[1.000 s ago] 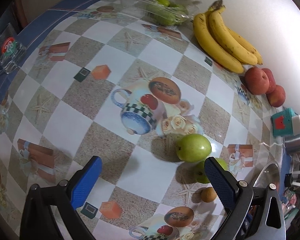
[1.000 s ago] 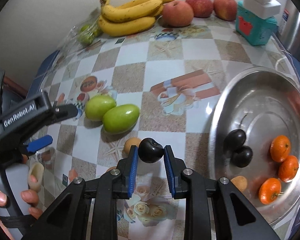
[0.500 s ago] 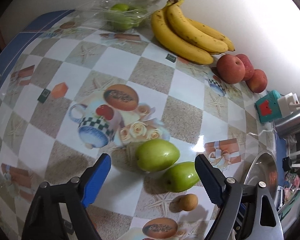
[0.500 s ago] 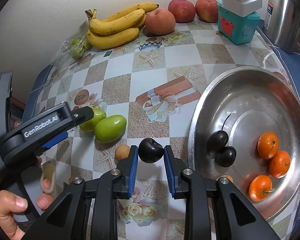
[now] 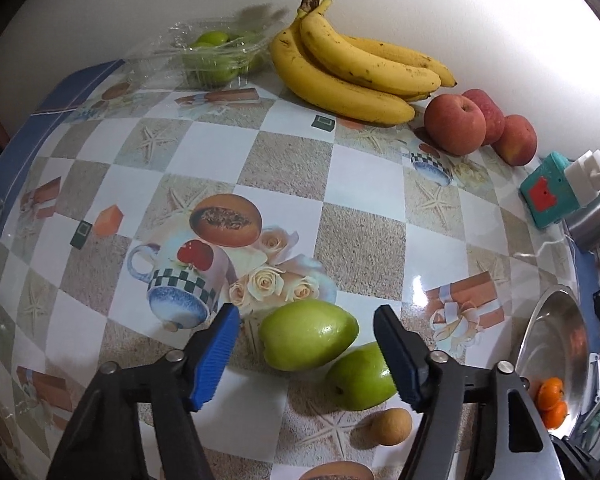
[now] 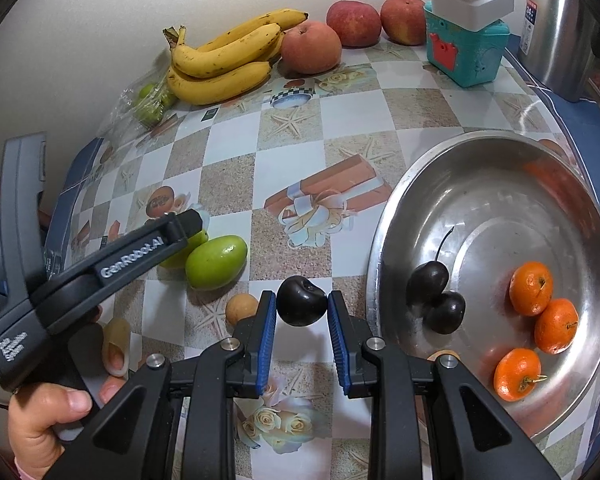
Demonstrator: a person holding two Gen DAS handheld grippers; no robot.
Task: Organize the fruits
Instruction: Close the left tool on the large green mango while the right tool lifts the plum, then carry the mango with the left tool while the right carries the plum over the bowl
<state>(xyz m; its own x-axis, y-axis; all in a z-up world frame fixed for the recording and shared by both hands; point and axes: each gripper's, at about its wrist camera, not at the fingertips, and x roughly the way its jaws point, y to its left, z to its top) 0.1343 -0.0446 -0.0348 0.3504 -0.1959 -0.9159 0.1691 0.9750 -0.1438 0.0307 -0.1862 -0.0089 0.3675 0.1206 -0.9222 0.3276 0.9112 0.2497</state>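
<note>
On the checked tablecloth [image 5: 364, 240], the left gripper [image 5: 306, 354] is lowered over a green fruit [image 5: 308, 334], its blue pads [image 5: 214, 354] set on either side with a clear gap to the skin; the jaws have just been closing in and nothing is gripped yet. A second green fruit [image 5: 358, 378] lies just beside the first, touching or nearly so, partly behind the right-hand pad, and a small tan round fruit [image 5: 391, 420] sits near it. The right gripper [image 6: 302, 308] is pinched tight on a dark cherry [image 6: 302, 306], held above the cloth just beside the rim of the steel bowl [image 6: 388, 240]. Inside the bowl lie two more dark cherries [image 6: 436, 292], touching, one with a stem standing up, and three small oranges [image 6: 540, 320] in a row along the far side. Another small tan fruit seems to peek from behind the right gripper's finger at the bowl's near edge, though it is mostly hidden. Against the wall stand a bunch of bananas [image 5: 356, 72], three red apples [image 5: 480, 126], a clear plastic tray of small green fruits [image 5: 216, 58], and a teal box with a white plug block on top [image 6: 466, 44]. A hand [image 6: 48, 412] holds the left gripper's handle.
</note>
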